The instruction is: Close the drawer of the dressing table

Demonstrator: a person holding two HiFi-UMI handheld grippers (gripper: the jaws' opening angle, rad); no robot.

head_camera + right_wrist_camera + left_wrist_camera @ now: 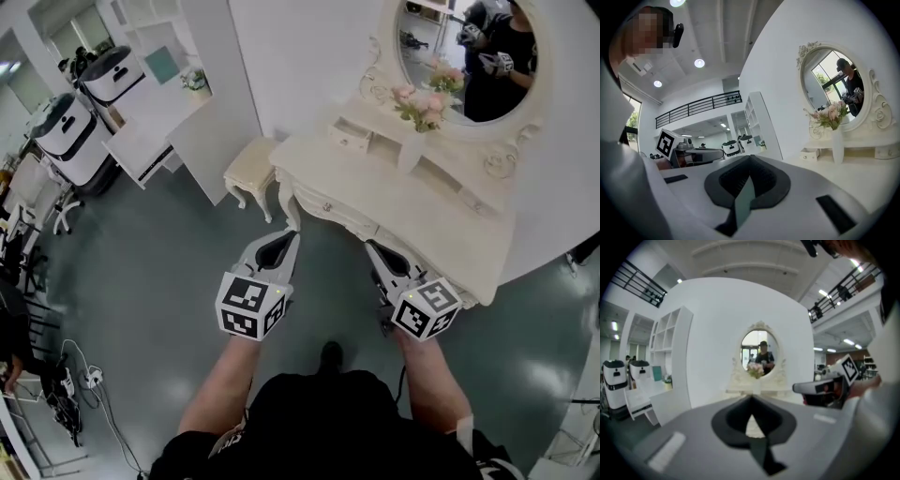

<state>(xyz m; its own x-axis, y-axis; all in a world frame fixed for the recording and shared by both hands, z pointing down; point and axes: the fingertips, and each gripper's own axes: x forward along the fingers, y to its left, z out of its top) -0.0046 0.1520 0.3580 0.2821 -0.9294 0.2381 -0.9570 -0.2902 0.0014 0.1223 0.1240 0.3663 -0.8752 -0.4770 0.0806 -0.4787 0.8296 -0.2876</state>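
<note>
The cream dressing table (441,220) stands at the upper right under an oval mirror (469,56). A small drawer (351,137) on its raised back shelf is pulled out; the right gripper view shows this drawer (809,153) beside the flower vase (836,140). Both grippers are held in the air in front of the table's near edge, touching nothing. My left gripper (289,234) (751,397) is shut and empty. My right gripper (372,246) (750,157) also has its jaws together with nothing in them.
A cream stool (248,173) stands left of the table. Further left are a white desk with shelves (155,122) and two white machines (66,131). Cables (80,384) lie on the grey floor at the lower left.
</note>
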